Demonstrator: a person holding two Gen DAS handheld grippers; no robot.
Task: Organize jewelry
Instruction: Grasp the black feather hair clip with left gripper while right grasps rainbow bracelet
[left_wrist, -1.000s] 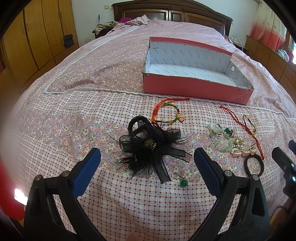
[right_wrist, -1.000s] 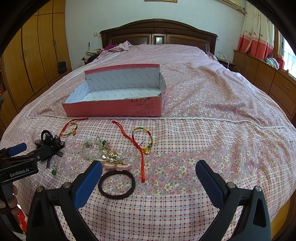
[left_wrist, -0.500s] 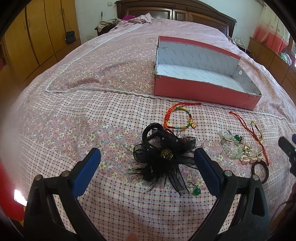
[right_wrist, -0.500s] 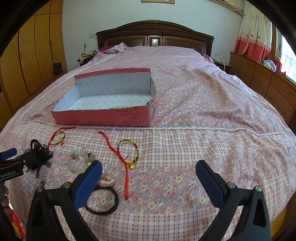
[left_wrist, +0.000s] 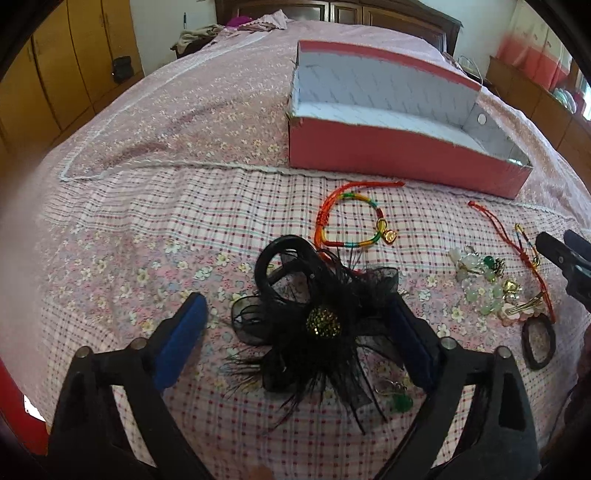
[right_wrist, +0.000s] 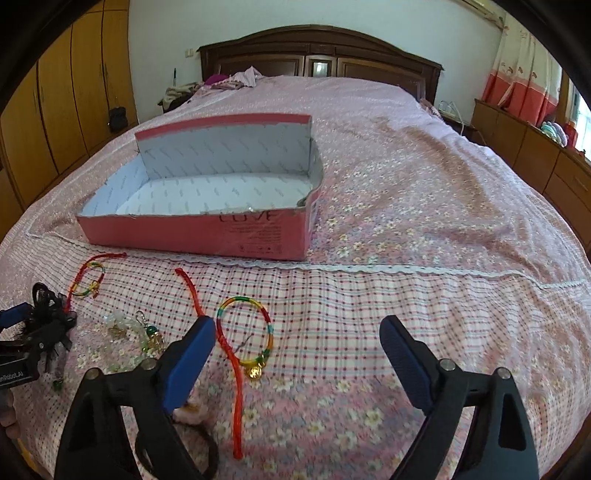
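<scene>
A black feathered hair flower (left_wrist: 321, 321) with a gold centre lies on the bedspread between the fingers of my left gripper (left_wrist: 295, 339). The jaws are closing; its mesh brushes the right pad and the left pad is clear of it. My right gripper (right_wrist: 297, 358) is also closing, low over the bed. A rainbow bracelet (right_wrist: 269, 325) with a gold charm and a red cord (right_wrist: 236, 369) lie just inside its left finger, untouched. The open pink box (left_wrist: 388, 155) (right_wrist: 199, 232) stands behind the jewelry. A second rainbow bracelet (left_wrist: 347, 221) lies beyond the flower.
A cluster of green and white beads (left_wrist: 480, 284), a black hair tie (left_wrist: 539, 341) and a green pendant (left_wrist: 400, 400) lie on the checked spread. Wooden wardrobes (right_wrist: 55, 110) line the left side and a low dresser (right_wrist: 535, 155) the right. Clothes lie by the headboard (right_wrist: 317, 55).
Both grippers have come forward and lower. The left one now straddles the black flower. The right one has shifted right, bringing the rainbow bracelet between its fingers. Both pairs of jaws have narrowed slightly.
</scene>
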